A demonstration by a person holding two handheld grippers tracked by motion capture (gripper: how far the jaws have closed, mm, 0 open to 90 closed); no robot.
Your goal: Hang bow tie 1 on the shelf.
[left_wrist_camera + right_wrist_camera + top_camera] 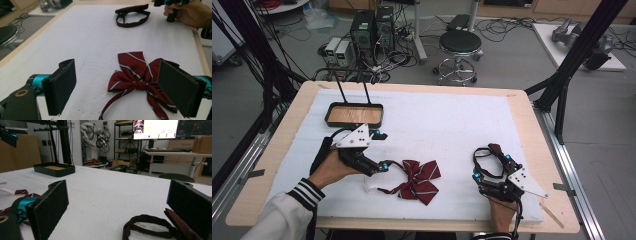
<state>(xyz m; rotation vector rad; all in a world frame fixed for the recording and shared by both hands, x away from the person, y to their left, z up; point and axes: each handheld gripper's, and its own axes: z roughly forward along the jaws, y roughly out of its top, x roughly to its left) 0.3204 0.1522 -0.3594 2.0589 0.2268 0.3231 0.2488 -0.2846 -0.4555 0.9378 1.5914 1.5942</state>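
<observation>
A dark red bow tie with white stripes lies flat on the white mat, its thin strap trailing to the left. My left gripper is open just left of it. In the left gripper view, the bow tie sits just beyond the left gripper, close to the right-hand pad. A dark maroon strap loop lies at the tips of my right gripper. From the right gripper view, that loop rests low between the wide-apart jaws of the open right gripper, touching neither pad.
A black tray with a wooden bottom stands at the back left of the mat, two thin rods rising behind it. A wooden stick lies at the table's front right corner. A stool and computers stand on the floor beyond.
</observation>
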